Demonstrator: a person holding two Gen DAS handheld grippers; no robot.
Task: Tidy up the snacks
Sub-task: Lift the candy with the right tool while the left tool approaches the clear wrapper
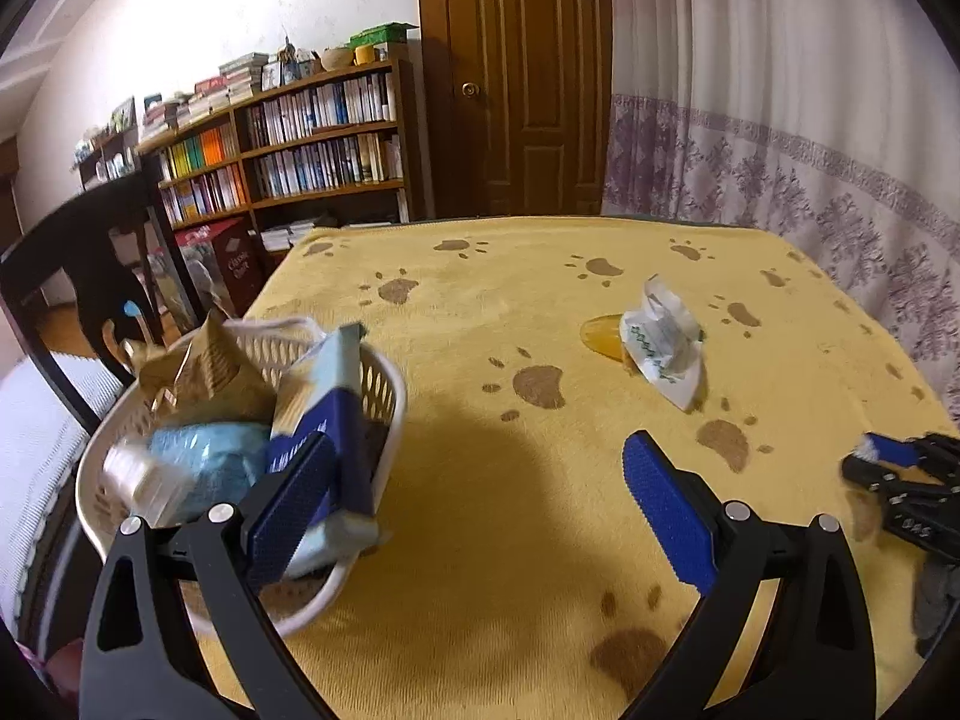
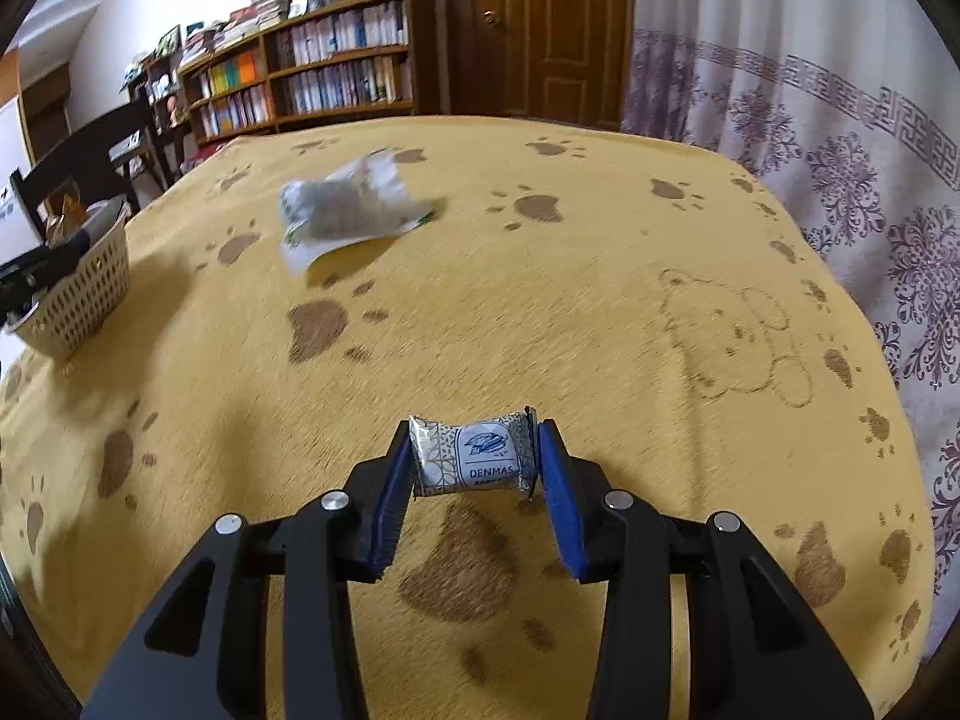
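Observation:
My right gripper (image 2: 474,437) is shut on a small white DENMAS wrapped snack (image 2: 471,462), held just above the yellow paw-print cloth (image 2: 600,300). A white crinkled packet (image 2: 354,210) lies farther ahead, with a yellow piece (image 1: 606,333) beside the packet (image 1: 660,348). At the table's left edge stands a white slotted basket (image 1: 393,396) holding a brown pouch (image 1: 204,372), a light-blue and navy box (image 1: 336,414), a blue packet (image 1: 198,456) and a white jar (image 1: 141,477). My left gripper (image 1: 480,504) is open beside the basket, its left finger in front of the box.
The right gripper (image 1: 900,480) shows at the right edge of the left wrist view. A dark chair (image 1: 102,264) stands beyond the basket (image 2: 78,294). Bookshelves (image 1: 300,138), a wooden door (image 1: 522,78) and a curtain (image 1: 780,150) lie behind the table.

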